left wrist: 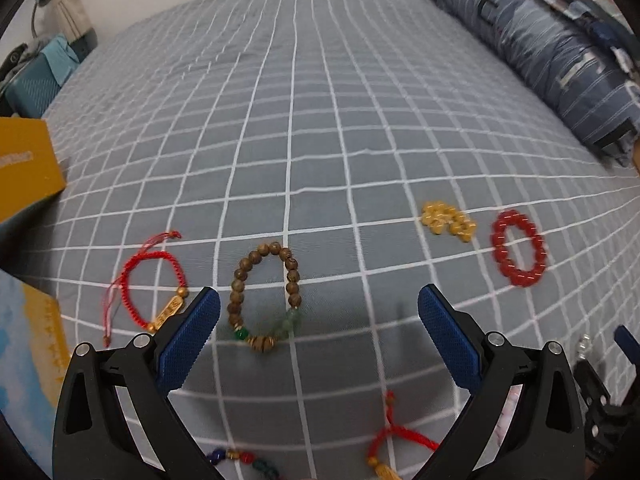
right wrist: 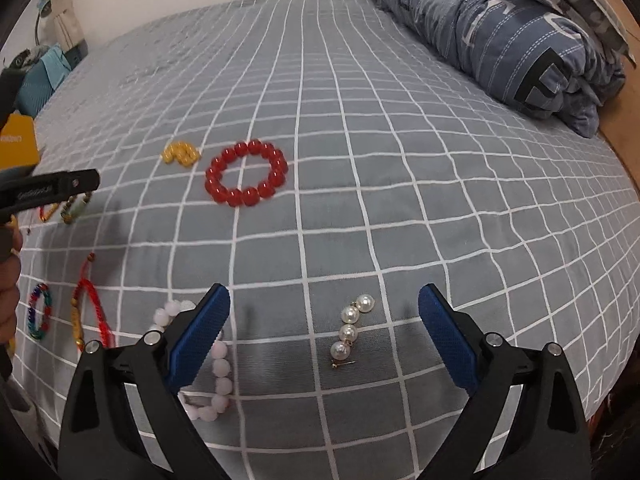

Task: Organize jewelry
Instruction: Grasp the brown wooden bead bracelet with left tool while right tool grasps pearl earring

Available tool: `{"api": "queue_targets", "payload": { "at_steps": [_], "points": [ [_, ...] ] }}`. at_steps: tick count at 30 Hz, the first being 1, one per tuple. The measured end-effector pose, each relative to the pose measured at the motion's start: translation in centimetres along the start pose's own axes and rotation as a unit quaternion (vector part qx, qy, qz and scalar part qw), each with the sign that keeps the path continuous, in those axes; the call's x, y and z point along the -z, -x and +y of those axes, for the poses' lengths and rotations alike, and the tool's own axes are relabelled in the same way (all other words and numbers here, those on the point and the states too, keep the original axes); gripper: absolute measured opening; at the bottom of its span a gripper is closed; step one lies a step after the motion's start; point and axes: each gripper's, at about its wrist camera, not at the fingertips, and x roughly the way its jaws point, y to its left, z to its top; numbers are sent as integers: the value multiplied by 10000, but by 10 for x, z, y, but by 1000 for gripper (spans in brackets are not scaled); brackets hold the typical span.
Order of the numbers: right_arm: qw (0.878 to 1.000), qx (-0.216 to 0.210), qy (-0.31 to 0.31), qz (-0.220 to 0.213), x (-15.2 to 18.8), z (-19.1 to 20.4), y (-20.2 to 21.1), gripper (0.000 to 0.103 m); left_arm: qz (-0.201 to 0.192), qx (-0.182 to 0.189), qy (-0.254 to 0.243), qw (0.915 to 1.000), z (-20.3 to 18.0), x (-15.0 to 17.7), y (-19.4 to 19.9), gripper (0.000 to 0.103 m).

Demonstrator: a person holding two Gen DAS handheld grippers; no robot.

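Closest to the left wrist lens, the left gripper (left wrist: 319,306) stands wide open with nothing between its blue pads. Low at the frame's bottom, under the claw, lie a multicoloured bead string (left wrist: 244,462) and a red cord piece with a gold charm (left wrist: 394,450). Just outside its left finger sits a red cord bracelet (left wrist: 154,280) with a gold tag. Between the fingertips and slightly ahead lies the wooden bead bracelet (left wrist: 264,296), flat on the checked bedsheet (left wrist: 320,140). Farther out to the right are a yellow bead cluster (left wrist: 449,222) and a red bead bracelet (left wrist: 519,254), well apart from the claw. A yellow box (left wrist: 24,164) sits far left.

The right gripper (right wrist: 324,306) is likewise spread wide and empty. Its left finger overlaps a pale pink bead bracelet (right wrist: 218,376); the pearl brooch (right wrist: 352,330) lies between the fingers, nearer the right of centre. The red bead bracelet is ahead and to the left.

This looks like an early pick-up stage: nothing is gripped, and each claw seems lined up on a piece. The left likely needs to drop onto one side of the wooden loop and close on its beads; the right onto the pearls, which may roll.
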Motion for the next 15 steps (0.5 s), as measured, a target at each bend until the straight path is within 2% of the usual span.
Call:
{"api": "queue_targets", "payload": {
  "at_steps": [12, 15],
  "points": [
    [9988, -16, -206, 445, 1, -13, -32, 86, 310, -46, 19, 9995, 6, -5, -38, 96],
    [9985, -15, -234, 500, 2, -14, -34, 83, 418, -15, 40, 9991, 9, -4, -42, 91]
  ]
}}
